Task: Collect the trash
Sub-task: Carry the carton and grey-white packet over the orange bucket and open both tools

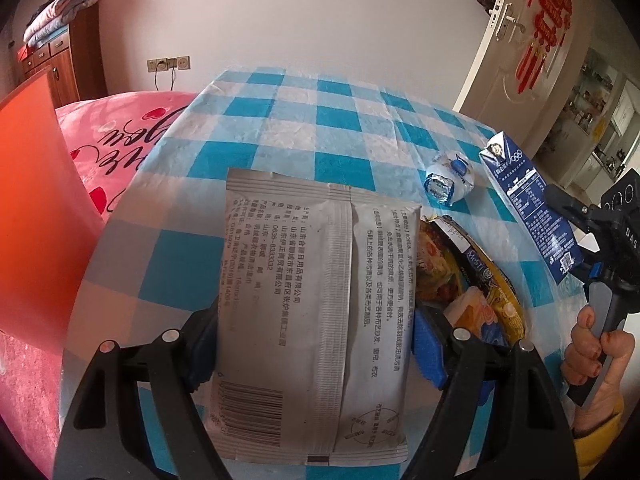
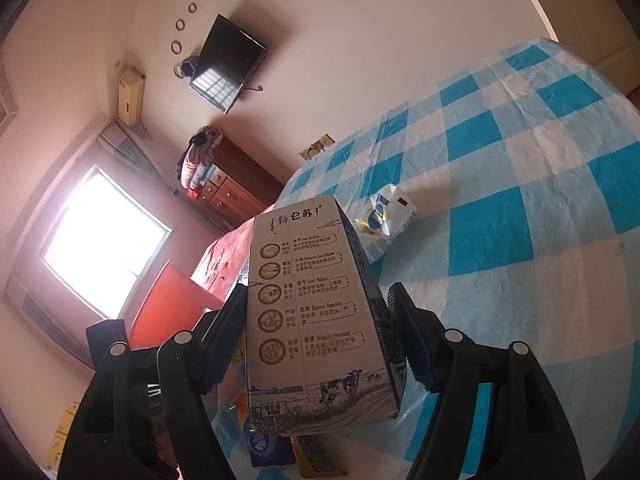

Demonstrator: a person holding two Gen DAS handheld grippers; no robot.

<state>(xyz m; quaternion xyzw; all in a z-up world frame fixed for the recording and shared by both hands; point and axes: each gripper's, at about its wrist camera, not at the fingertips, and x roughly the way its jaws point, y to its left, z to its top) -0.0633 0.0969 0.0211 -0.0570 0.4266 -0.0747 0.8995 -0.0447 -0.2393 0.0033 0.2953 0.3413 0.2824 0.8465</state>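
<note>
One round table (image 1: 280, 128) covered in a blue-and-white checked cloth fills both views and serves as the landmark. Beside its left edge lies one pink bed (image 1: 120, 136) with red hearts, and one orange panel (image 1: 32, 208) stands nearer still; its full shape is cut off by the frame.

Two grippers are in use. The left gripper (image 1: 316, 354) pinches one flat grey packet (image 1: 316, 312) above the near part of the table, fingers pressed against both long edges. The packet hides much of the table behind it.

The right gripper (image 2: 318, 344) clamps one tall milk carton (image 2: 316, 320) over the table's near right side, its fingers closed on the carton's sides. From the left wrist view the same carton (image 1: 532, 208) shows dark blue, tilted, with one hand (image 1: 596, 356) on the gripper handle.

One yellow snack wrapper (image 1: 472, 280) lies on the table just right of the packet, partly hidden by it. One small crumpled white-and-blue wrapper (image 1: 450, 180) rests farther in on the table, apart from the carton; its print is too small to read.

More items sit beneath the carton in the right wrist view, too obscured to identify.
</note>
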